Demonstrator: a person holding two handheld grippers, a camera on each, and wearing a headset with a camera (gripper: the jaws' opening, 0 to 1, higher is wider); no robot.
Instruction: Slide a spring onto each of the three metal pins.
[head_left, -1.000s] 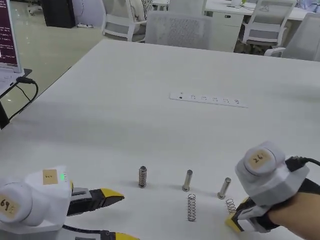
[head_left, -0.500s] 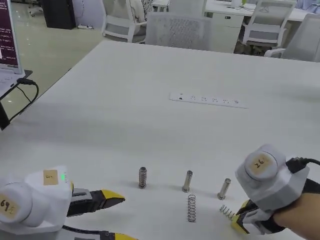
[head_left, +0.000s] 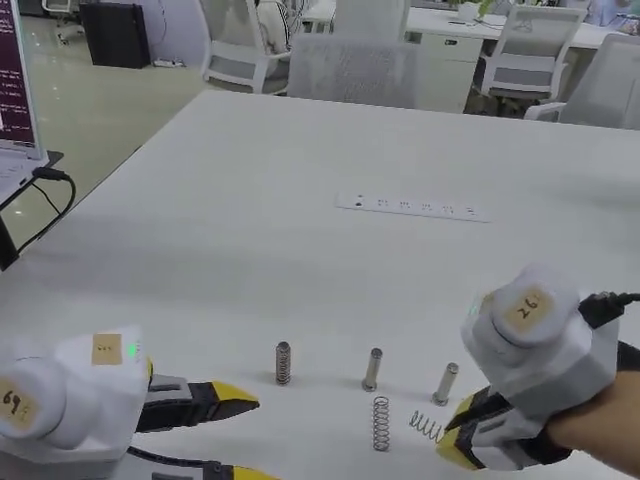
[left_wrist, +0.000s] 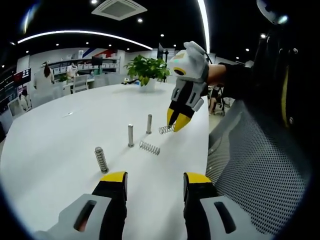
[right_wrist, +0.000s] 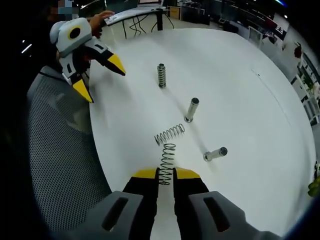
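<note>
White table (head_left: 200, 230) filled most of the head view. My right tongs (head_left: 447, 440) sat at the lower right of that frame, with the jaws pinched almost together on one end of the held spring (head_left: 425, 427). The spring stuck out to the left of the tips, just below the right pin (head_left: 446, 384). In the right gripper view it ran straight up from between my jaws at bottom centre, and its far end was close to the loose spring (right_wrist: 169, 134).

My left tongs (head_left: 255, 440) were at the lower left of the head view. The jaws were spread wide with nothing between them, well apart from the pins.

All three pins stood in a row across the lower centre. The left pin (head_left: 283, 363) had the fitted spring (left_wrist: 101, 160) around it. The middle pin (head_left: 373, 369) and the right pin were bare. The loose spring lay flat on the table just below the middle pin, touching no pin.

A power strip (head_left: 412, 205) lay mid-frame, well above the pins. Chairs (head_left: 350, 65) stood along the top edge, and a laptop (head_left: 10, 90) showed at the left edge.
</note>
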